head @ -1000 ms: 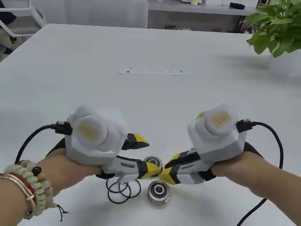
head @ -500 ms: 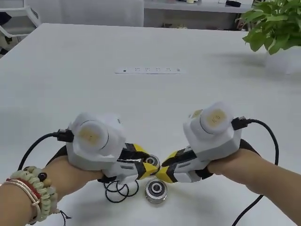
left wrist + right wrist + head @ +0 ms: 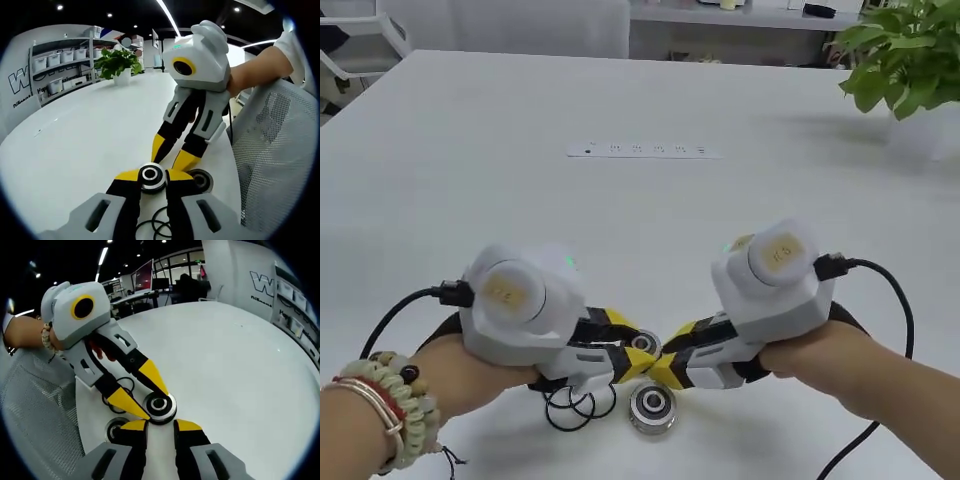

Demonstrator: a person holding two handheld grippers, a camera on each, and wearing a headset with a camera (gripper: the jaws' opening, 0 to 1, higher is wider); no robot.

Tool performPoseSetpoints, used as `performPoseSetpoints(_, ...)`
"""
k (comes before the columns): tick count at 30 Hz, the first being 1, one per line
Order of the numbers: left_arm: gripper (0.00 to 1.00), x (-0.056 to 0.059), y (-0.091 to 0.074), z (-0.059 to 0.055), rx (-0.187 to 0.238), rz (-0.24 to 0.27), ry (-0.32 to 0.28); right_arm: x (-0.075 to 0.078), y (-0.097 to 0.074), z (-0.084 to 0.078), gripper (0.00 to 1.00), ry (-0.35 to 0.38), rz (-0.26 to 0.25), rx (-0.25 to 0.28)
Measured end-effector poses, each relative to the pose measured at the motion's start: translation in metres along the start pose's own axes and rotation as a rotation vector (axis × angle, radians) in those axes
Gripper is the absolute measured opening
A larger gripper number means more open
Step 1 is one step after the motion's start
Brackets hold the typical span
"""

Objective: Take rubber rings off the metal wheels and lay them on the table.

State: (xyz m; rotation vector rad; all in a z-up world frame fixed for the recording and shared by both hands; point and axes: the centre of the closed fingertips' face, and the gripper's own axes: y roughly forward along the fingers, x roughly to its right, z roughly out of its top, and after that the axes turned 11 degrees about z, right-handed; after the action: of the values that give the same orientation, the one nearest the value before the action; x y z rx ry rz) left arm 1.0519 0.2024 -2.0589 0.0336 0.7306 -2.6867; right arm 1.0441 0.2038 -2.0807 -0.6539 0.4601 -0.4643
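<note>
Left gripper view, left tool (image 3: 151, 176) clenched on metal wheel (image 3: 151, 173) (second wheel (image 3: 201, 180) beside), right tool (image 3: 171, 156) grip unclear

Rubber rings (image 3: 577, 404) partly under left gripper (image 3: 642, 348)

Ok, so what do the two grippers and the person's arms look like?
The left gripper and the right gripper each have a bulky white-grey housing with a round yellowish disc, black jaws tipped in yellow, and a trailing black cable. The left one shows a small green light. Bead bracelets circle the left wrist; the forearms are bare.
</note>
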Motion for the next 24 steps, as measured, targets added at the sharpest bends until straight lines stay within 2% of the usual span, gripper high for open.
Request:
performPoseSetpoints(4,0.13,0.0,0.0,0.0,0.004,0.0,-0.016,0.0,0.0,0.0,0.18,-0.001,0.002,0.0)
performPoseSetpoints(7,0.09,-0.002,0.0,-0.001,0.004,0.008,-0.022,-0.001,0.0,0.005,0.21,0.044,0.021,0.042)
performPoseSetpoints(10,0.08,-0.002,0.001,-0.001,0.006,0.01,-0.027,0.001,0.001,0.004,0.23,0.035,0.008,0.032)
performPoseSetpoints(12,0.08,-0.002,0.001,-0.001,0.007,0.01,-0.023,0.0,0.002,0.0,0.2,-0.019,0.009,-0.006)
performPoseSetpoints(14,0.08,-0.002,0.001,-0.001,0.007,0.01,-0.022,-0.003,0.002,0.002,0.19,-0.019,0.015,0.004)
performPoseSetpoints(15,0.08,-0.002,0.001,-0.001,0.007,0.009,-0.021,0.0,0.0,-0.001,0.17,-0.03,-0.006,-0.02)
performPoseSetpoints(16,0.08,-0.002,0.001,-0.001,0.007,0.009,-0.019,-0.002,0.002,0.001,0.17,-0.052,0.012,-0.012)
performPoseSetpoints(19,0.08,-0.002,0.001,-0.001,0.009,0.009,-0.015,-0.002,-0.002,-0.002,0.14,-0.05,0.012,-0.025)
performPoseSetpoints(24,0.08,-0.003,0.0,-0.001,0.01,0.012,-0.018,0.0,-0.003,-0.004,0.01,-0.08,0.009,-0.037)
